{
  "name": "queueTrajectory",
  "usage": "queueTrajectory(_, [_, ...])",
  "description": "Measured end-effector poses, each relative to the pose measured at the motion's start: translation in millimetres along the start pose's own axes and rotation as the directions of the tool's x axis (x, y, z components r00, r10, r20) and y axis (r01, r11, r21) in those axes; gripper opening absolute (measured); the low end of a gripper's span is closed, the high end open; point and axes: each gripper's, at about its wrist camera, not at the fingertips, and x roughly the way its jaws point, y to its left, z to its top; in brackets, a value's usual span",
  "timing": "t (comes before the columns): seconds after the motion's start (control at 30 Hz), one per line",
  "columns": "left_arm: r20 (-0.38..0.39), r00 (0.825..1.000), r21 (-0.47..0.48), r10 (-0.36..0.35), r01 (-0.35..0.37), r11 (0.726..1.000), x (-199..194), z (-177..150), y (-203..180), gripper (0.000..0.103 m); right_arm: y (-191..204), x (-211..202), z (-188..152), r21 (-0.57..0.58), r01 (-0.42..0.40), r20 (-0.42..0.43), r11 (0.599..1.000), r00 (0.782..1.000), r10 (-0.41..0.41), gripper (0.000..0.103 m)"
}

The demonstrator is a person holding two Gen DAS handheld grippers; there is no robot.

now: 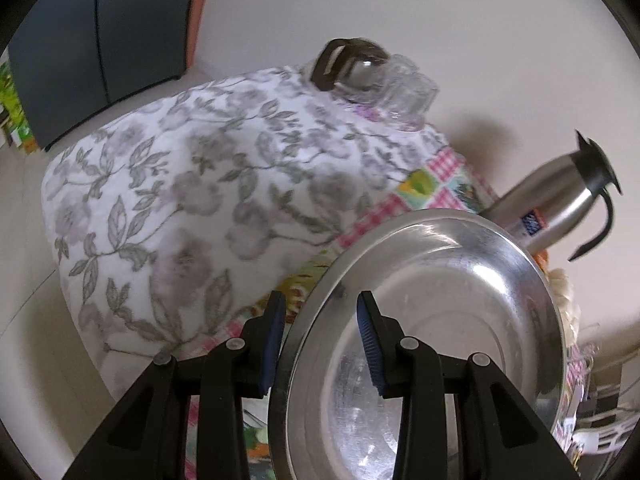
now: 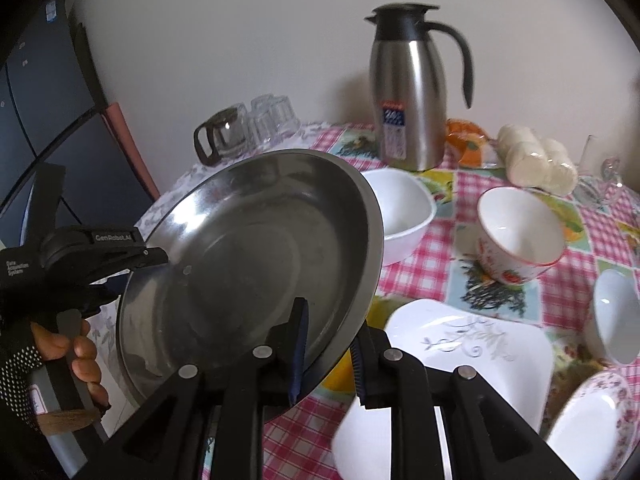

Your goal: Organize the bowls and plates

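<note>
**Steel plate held at both edges above the table**

At the far left of the right wrist view, the left gripper (image 2: 160, 258) is seen clamped on the left rim of the steel plate (image 2: 256, 264), a gloved hand (image 2: 60, 356) wrapped round its handle below. In the left wrist view the left gripper's (image 1: 320, 344) blue pads straddle that rim, one pad outside and one inside the dish; whether they actually press on the metal cannot be told from here. The plate is carried tilted, filling the centre-left of the right wrist frame.

At bottom centre, the right gripper (image 2: 326, 354) is closed on the plate's lower right rim, the edge pinched between its pads.

Further right, on the checked tablecloth (image 2: 440, 268), a plain white bowl (image 2: 404, 212) is partly hidden behind the plate. A steel flask (image 2: 412, 92) stands upright at upper centre, clear glasses (image 2: 272, 118) to its left. A flowered bowl (image 2: 520, 236) sits right of centre, a square white plate (image 2: 472, 340) lies lower right, and another white bowl (image 2: 616, 316) is cut by the right edge.
</note>
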Motion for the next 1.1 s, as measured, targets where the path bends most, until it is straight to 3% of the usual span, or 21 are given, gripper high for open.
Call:
queueTrajectory(0.6, [-0.012,0.993,0.168,-0.118,0.119,0.979,-26.0,-48.6,-84.2,0.038,-77.1,-55.5,-3.7,0.114,0.092,0.029,0.989,0.995,-0.096,0.024])
queueTrajectory(1.1, [-0.085,0.976,0.361,-0.198,0.215,0.907,-39.6,-112.1,-160.1,0.038,-154.6,-105.0,-28.5,0.241,0.173,0.039,0.955,0.981,-0.188,0.025])
